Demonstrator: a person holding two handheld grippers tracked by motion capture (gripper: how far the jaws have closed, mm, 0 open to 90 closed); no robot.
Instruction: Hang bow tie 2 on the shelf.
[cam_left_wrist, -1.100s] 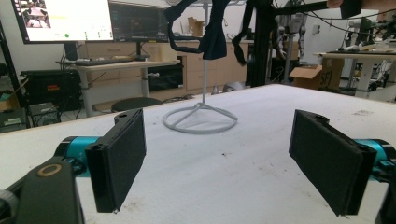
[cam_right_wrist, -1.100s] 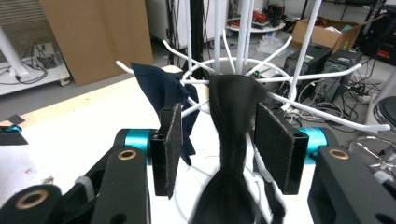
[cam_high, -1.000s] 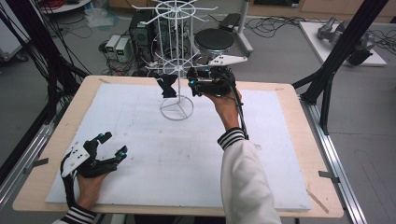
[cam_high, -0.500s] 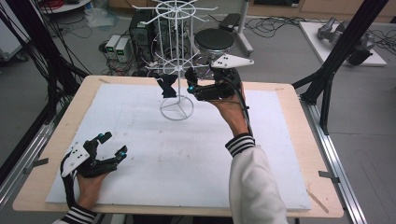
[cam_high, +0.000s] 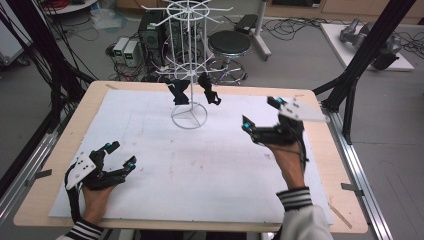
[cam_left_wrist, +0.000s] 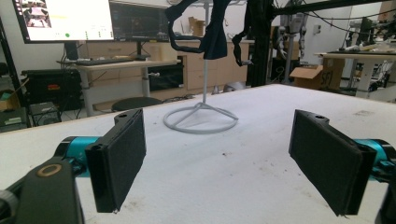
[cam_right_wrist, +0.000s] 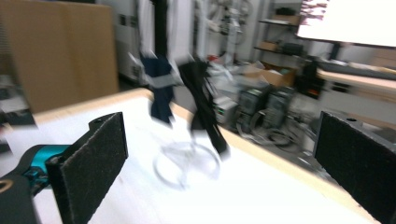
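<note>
Now that the right gripper has pulled back from the white wire rack with jaws spread empty, both dark garments hang ahead of it, so hanging seems finished, while the left gripper rests released.

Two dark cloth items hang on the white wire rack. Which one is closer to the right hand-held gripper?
The black cloth item hanging on the rack's right side is closer to the right hand-held gripper; the dark blue cloth item hangs left of the pole.
</note>
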